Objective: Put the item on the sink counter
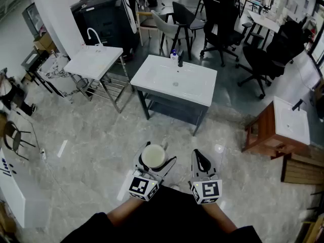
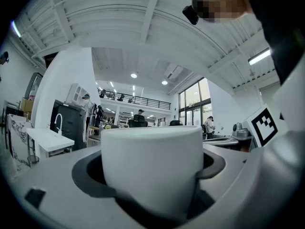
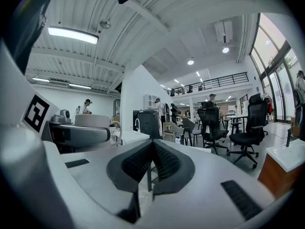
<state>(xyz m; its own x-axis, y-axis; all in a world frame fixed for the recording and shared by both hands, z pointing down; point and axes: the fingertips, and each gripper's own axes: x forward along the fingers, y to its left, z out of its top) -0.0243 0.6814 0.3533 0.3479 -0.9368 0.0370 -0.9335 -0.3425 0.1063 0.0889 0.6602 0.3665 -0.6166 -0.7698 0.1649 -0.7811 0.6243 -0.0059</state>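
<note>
My left fingers (image 2: 88, 175) grip a white mug (image 2: 152, 166), right fingers (image 3: 167, 163) closed on nothing, sink (image 1: 195, 87) well ahead.

Blk office chairs (image 1: 223, 19) at back, blk cabinet (image 1: 104, 22) upper left, grey tiled floor (image 1: 91, 151)

On my left gripper (image 1: 153, 157), the mug (image 2: 152, 166) blocks whatever lies straight ahead, and its base is buried between the jaws. Far ahead sits a bottle (image 1: 173, 57) too small for me to identify.

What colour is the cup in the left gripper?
The cup is plain white, seen best in the left gripper view.
</note>
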